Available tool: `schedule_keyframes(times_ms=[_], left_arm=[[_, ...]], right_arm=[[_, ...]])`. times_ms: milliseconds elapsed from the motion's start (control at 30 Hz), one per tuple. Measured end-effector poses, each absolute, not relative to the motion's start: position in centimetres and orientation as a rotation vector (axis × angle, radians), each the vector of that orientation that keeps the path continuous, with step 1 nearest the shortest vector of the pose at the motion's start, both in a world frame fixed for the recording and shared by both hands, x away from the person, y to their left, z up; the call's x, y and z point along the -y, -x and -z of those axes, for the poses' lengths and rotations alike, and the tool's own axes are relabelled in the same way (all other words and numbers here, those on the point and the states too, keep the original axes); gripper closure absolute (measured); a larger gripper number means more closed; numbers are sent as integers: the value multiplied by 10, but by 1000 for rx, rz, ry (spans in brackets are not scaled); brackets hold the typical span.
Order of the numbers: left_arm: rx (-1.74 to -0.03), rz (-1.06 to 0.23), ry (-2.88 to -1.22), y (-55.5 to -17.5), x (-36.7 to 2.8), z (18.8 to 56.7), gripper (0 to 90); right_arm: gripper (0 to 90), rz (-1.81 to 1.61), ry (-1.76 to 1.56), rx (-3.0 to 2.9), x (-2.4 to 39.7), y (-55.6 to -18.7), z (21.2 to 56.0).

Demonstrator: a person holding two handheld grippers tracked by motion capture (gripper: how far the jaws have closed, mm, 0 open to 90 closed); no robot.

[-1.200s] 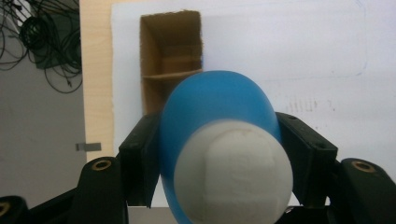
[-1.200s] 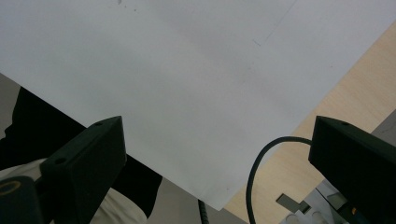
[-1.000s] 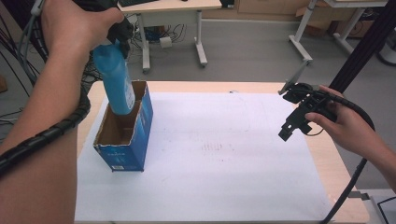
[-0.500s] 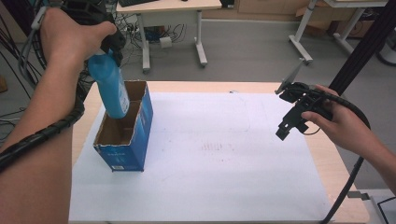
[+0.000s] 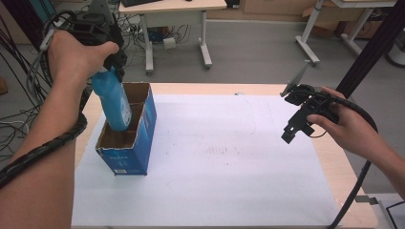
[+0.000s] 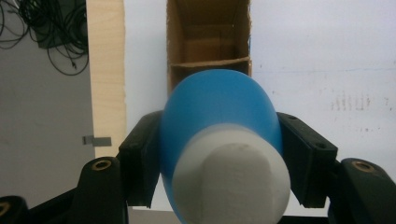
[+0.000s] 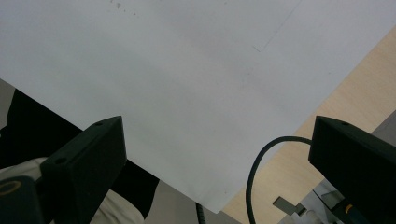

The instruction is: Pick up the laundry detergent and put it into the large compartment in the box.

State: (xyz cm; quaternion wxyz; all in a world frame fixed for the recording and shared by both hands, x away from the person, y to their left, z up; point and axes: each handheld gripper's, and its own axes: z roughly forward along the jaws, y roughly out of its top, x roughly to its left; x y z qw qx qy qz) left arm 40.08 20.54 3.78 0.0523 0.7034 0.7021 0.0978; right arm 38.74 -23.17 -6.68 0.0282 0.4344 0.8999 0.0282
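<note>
Left gripper (image 5: 114, 71) clamped on blue bottle (image 5: 112, 102), cap end between jaws. Bottle's long axis steep, slightly tilted, base low in near compartment of open cardboard box (image 5: 138, 143) at bench's left. Box directly below gripper; divider just beyond bottle. Right gripper (image 5: 298, 117) jaws wide, empty, hovering far right above white sheet (image 5: 229, 162).

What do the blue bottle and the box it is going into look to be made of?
Blue bottle: probably plastic, smooth with a soft sheen; its white cap looks matte, slightly grainy. Box: cardboard, raw brown inside with a thin divider and cut edges, printed blue outside, slightly glossy.
</note>
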Motion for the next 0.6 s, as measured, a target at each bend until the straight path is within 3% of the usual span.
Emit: schedule_keyframes(times_ms=[600], left_arm=[[-2142,-265,-2156,-407,-214,6,377]], right_arm=[[38,-119,-1360,-2776,236,-387,65]])
